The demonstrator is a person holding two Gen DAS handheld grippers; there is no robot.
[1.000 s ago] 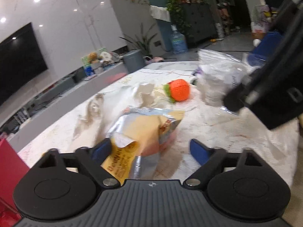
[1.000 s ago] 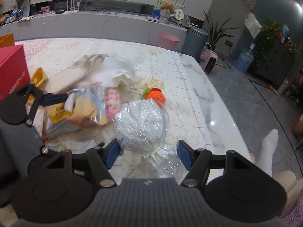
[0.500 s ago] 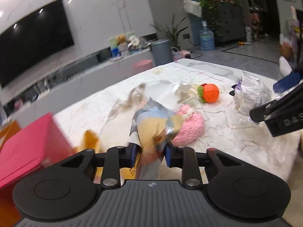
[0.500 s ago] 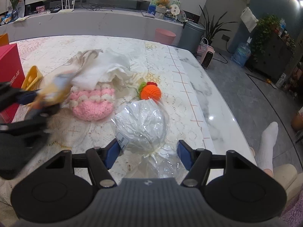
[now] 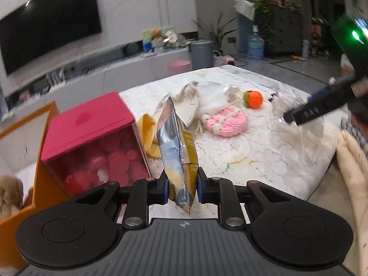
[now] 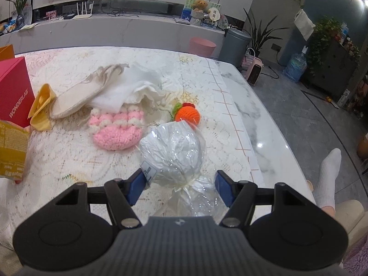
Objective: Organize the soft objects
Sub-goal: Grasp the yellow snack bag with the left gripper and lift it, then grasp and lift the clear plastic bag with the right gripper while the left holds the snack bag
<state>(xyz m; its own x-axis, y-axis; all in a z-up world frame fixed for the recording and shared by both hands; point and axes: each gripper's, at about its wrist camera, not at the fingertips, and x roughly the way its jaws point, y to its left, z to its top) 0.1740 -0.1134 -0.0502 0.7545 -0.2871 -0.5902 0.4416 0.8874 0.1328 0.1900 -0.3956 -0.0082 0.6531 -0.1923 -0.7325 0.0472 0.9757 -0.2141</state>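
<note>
My left gripper point(image 5: 182, 188) is shut on a yellow and silver foil snack bag point(image 5: 176, 147), held upright above the table; its corner shows in the right wrist view point(image 6: 12, 149). My right gripper point(image 6: 181, 185) is open, its fingers on either side of the tied neck of a clear plastic-wrapped white bundle point(image 6: 172, 153) that lies on the table. A pink crochet pouch point(image 6: 116, 130), an orange crochet fruit point(image 6: 186, 114), a white cloth point(image 6: 128, 89), a beige drawstring bag point(image 6: 78, 99) and a yellow cloth point(image 6: 41, 107) lie beyond it.
A red box point(image 5: 92, 142) stands at the left, beside an orange box point(image 5: 43, 184) that holds a plush toy point(image 5: 9, 193). The table's lace cover point(image 6: 69, 161) ends at bare marble point(image 6: 253, 115) on the right. A person's socked foot point(image 6: 327, 179) is at the right.
My left gripper has closed on the snack bag, lifted it off the pink pouch and carried it left toward the red box. My right gripper has stayed open around the wrapped bundle.
</note>
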